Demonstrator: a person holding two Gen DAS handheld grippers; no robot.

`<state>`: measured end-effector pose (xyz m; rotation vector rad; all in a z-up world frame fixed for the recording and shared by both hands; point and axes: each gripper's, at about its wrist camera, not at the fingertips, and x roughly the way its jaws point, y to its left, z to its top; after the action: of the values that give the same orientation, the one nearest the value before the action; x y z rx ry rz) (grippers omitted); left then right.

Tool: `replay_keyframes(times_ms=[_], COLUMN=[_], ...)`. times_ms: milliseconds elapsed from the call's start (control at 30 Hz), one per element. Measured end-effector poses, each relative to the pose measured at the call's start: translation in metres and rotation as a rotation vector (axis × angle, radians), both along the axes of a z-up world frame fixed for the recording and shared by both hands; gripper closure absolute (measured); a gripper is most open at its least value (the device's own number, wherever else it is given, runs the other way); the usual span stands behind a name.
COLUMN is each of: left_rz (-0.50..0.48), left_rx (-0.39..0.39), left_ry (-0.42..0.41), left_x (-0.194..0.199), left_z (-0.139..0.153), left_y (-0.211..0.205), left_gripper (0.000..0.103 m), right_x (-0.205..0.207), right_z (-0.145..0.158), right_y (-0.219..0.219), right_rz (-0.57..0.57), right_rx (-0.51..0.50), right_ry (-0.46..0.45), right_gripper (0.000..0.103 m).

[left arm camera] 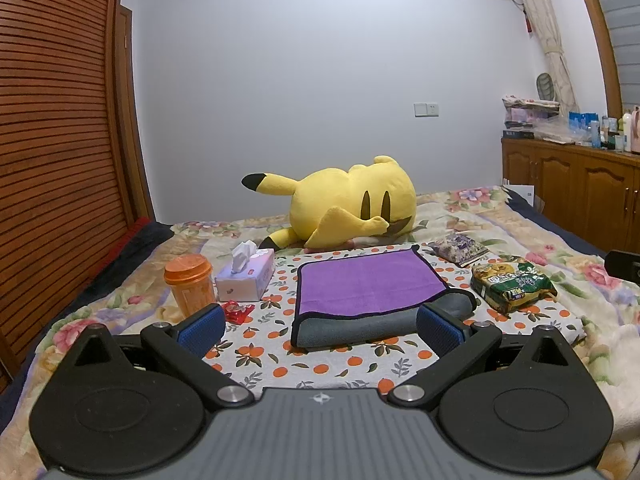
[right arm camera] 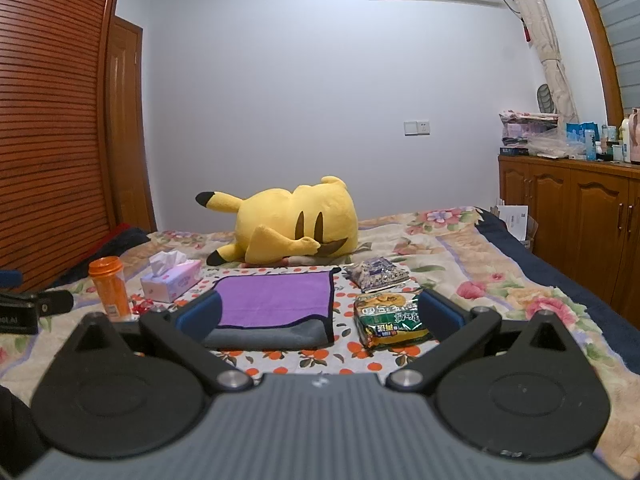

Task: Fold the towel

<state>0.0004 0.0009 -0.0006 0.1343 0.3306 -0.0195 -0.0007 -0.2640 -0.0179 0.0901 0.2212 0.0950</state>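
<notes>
Both grippers stand wide open and hold nothing. In the left wrist view, the left gripper (left arm camera: 320, 330) has its blue-padded fingers (left arm camera: 202, 330) spread to either side of the towel (left arm camera: 370, 284), short of its near edge and apart from it. In the right wrist view, the right gripper (right arm camera: 320, 320) is likewise fully spread, and nothing lies between its pads.

All positions below are referenced to the towel. It lies flat on the orange-print cloth (left arm camera: 320, 368) that covers the bed, purple face up, with a grey layer showing along its near edge; it appears to be folded at least once already. Its long axis runs left to right, across the line of approach of both grippers.

- Left gripper: directly in front of the towel's near edge, roughly centred on it.
- Right gripper: in front of the towel's near right corner, offset to the right; its left pad overlaps the towel's near left portion in that view, and the green snack packet (right arm camera: 390, 318) to the right of the towel sits inside its span.
- Tissue box (left arm camera: 246, 278) and orange bottle (left arm camera: 190, 284): left of the towel, apart from it.
- Yellow plush (left arm camera: 352, 204): behind the towel's far edge.

Judgement: the left gripper is the better aligned for the near edge. A further fold calls for grips at the two near corners; the right gripper must avoid the snack packet.
</notes>
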Motion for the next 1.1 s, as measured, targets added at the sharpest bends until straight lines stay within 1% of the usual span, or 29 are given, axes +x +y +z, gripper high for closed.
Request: replay_keyframes(times_ms=[800, 1100], left_rz=[0.0, 0.001], left_rx=[0.002, 0.0], left_ry=[-0.001, 0.022], left_x=[-0.0002, 0.0051], left_z=[-0.0006, -0.0055], left_y=[-0.0003, 0.0024], left_gripper=[0.0, 0.0], right_x=[0.0005, 0.0027], right_z=[0.0019, -0.0004], right_y=[-0.0022, -0.0031], right_rz=[-0.001, 0.002], right_rx=[-0.005, -0.014], right_ry=[-0.004, 0.009], right_gripper=[0.0, 0.0])
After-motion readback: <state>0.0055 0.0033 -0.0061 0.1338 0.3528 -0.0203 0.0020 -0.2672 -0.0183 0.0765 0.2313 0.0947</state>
